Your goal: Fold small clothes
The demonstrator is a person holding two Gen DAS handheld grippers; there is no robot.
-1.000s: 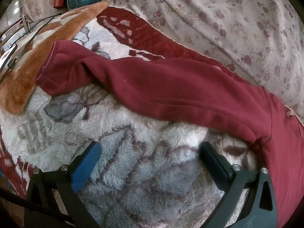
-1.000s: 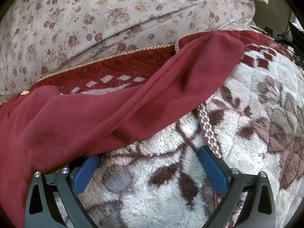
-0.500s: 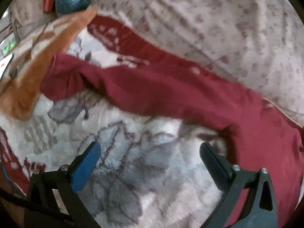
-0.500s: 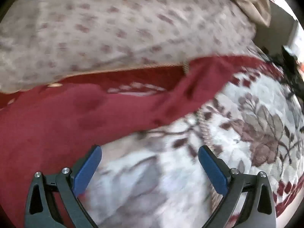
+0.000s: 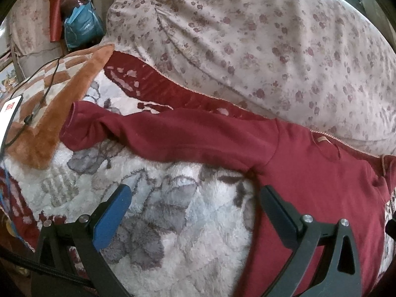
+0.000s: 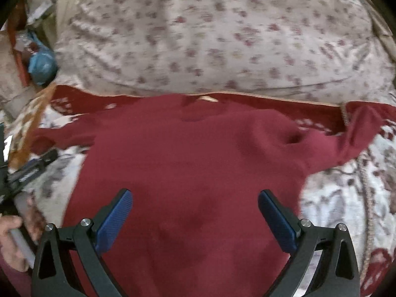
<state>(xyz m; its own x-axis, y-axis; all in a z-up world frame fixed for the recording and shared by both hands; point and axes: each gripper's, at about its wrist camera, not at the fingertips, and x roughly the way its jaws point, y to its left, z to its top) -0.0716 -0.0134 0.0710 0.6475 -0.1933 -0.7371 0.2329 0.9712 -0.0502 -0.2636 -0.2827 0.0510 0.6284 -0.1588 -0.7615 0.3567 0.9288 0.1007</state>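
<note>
A dark red long-sleeved top [image 6: 193, 163] lies spread flat on a fluffy patterned blanket [image 5: 173, 222], both sleeves stretched out sideways. In the left wrist view its left sleeve [image 5: 173, 136] runs to a cuff at the far left and its body [image 5: 321, 185] fills the right. My left gripper [image 5: 194, 198] hovers open over the blanket just below the armpit, holding nothing. Over the middle of the top's body my right gripper [image 6: 195, 203] stands open and empty. The other gripper [image 6: 32, 168] and a hand [image 6: 12, 237] show at the right wrist view's left edge.
A large floral bedding roll [image 5: 247, 44] rises right behind the top's collar. An orange plush blanket corner [image 5: 61, 104] with a black cable and a phone [image 5: 10, 109] lies at the left. A blue bag [image 5: 81, 24] sits far back left.
Both grippers have pulled back and up. The right one has swung left from the right sleeve to above the top's body. The left view now shows more of the body. Both stayed open.
</note>
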